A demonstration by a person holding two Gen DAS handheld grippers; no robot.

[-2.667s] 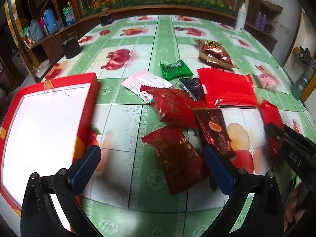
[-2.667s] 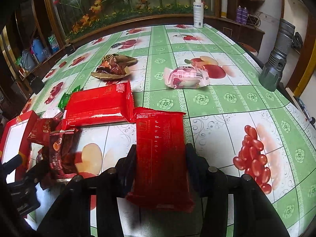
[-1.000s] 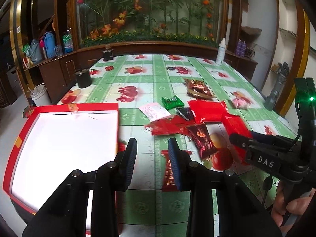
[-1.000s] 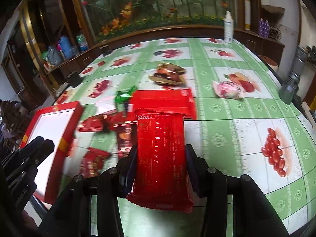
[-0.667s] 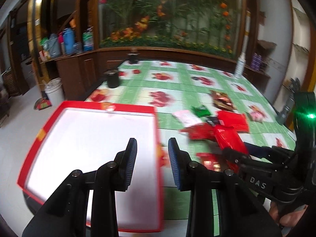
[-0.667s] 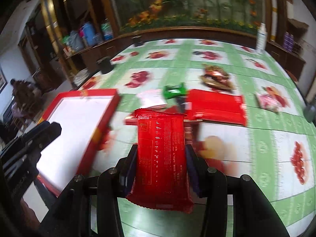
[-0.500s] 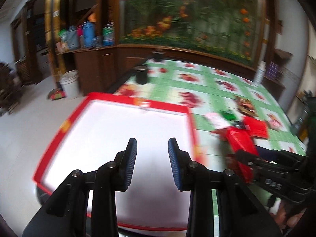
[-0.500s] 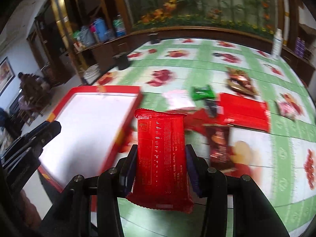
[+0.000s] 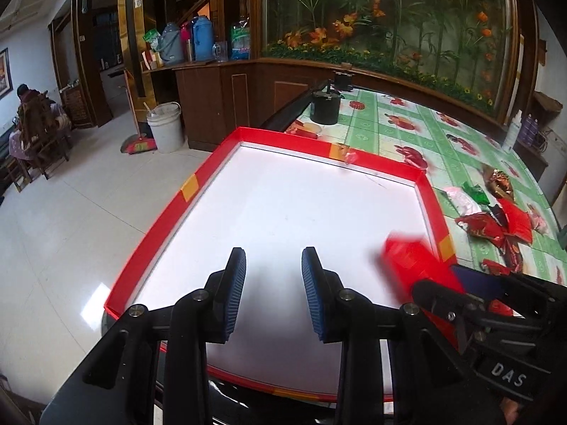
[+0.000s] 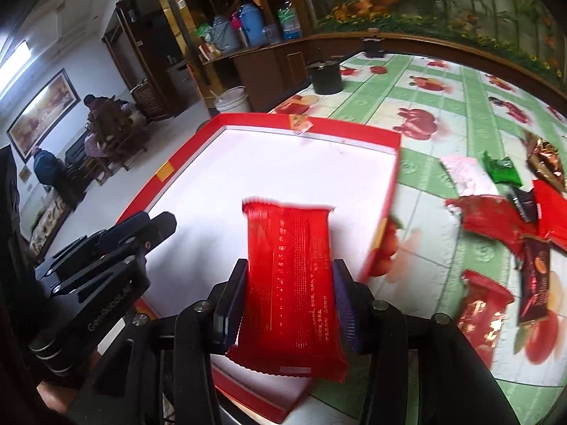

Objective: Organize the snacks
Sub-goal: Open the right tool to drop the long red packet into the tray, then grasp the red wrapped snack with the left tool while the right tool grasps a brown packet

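Carrying: right gripper [image 10: 288,294] was clamped on a red snack pack [image 10: 290,283], both pads pressed on its long sides, pack held flat w/ printed back up.
Pack position: over the red box [image 9: 198,184], above its near-right corner, white floor underneath; not yet set down. From left wrist view the pack [image 9: 407,258] showed blurred just inside the right wall.
Left gripper: left gripper [image 9: 273,290] had jaws apart w/ nothing between them, hanging over the box's near edge.
Box contents: white floor looked bare in both views, so nothing was stowed yet as far as visible.
Left on table: loose snacks lay to the right of the box on the green tablecloth [image 10: 443,99] – a pink pack [image 10: 464,171], a green pack [image 10: 501,170], a crumpled red wrapper [image 10: 489,216], a dark brown bar [image 10: 535,283], another red pack [image 10: 483,304], plus a gold-brown bag at the far edge, partly cut off.
Progress: prob. very early; first item about to go in, roughly the whole pile remaining.
Next call: lower pack onto the floor, release, then go back for the pile.
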